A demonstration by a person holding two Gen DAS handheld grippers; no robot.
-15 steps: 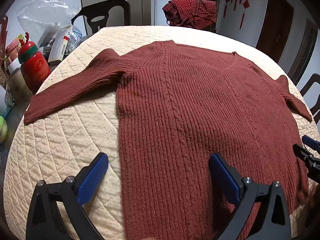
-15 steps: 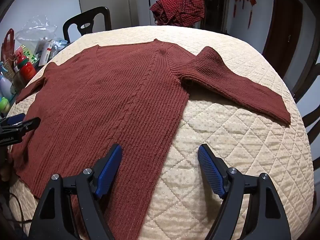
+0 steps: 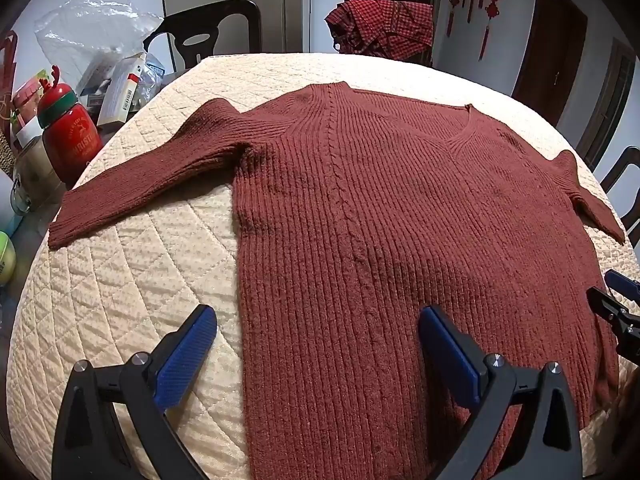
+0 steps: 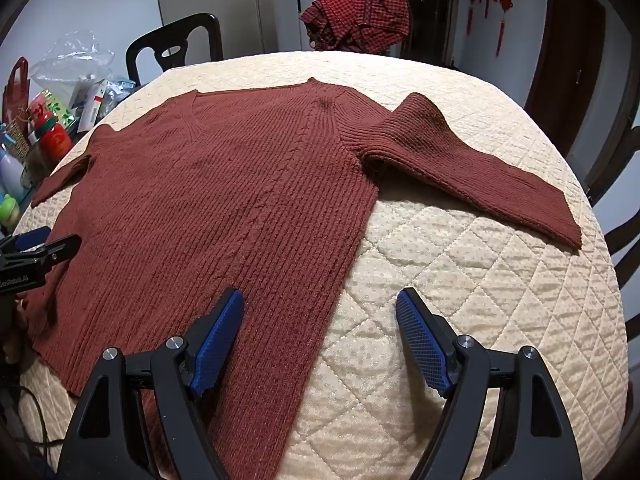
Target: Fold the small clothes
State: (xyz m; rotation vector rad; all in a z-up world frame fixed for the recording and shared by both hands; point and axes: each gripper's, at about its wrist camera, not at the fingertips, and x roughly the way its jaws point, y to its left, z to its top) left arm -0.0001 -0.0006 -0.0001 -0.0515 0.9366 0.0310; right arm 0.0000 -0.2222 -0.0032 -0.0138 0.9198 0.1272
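Sweater (image 3: 400, 240) flat on quilted desk (image 3: 120, 300), sleeves out. Left tool (image 3: 318, 352) and right tool (image 4: 320, 332) spread wide, empty, straddling side edges near hem. Best: pinch both layers, lift evenly.

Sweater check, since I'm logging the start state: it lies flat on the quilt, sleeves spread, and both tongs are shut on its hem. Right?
Not quite. The sweater lies flat on the quilt with sleeves spread, but both tongs are open and hold nothing. The left wrist view shows the left tongs spread over its side edge; the right wrist view shows the right tongs likewise.
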